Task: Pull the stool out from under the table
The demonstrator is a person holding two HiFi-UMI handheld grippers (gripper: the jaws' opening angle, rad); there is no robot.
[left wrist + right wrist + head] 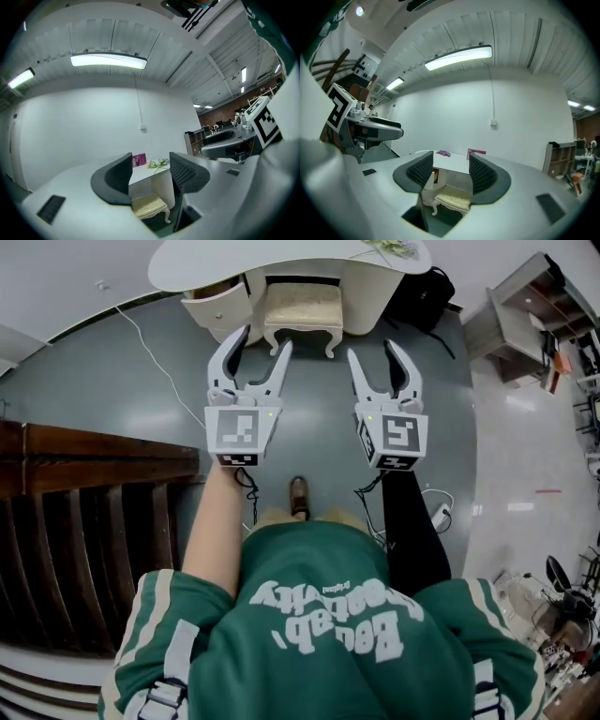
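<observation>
A cream stool [303, 307] with a padded seat and curved legs stands partly tucked under the white table [206, 261] at the top of the head view. My left gripper [251, 345] is held level and open, its tips just short of the stool's left front corner. My right gripper [384, 357] is open too, a little right of the stool and further from it. Nothing sits between either pair of jaws. The stool [149, 206] shows low between the jaws in the left gripper view, and the stool [453, 198] likewise in the right gripper view.
A white drawer unit [217, 307] stands under the table left of the stool. A black bag [424, 298] lies right of the table. A dark wooden railing [94, 456] runs along the left. A white cable [155, 362] trails over the grey floor. Grey shelves [520, 324] stand far right.
</observation>
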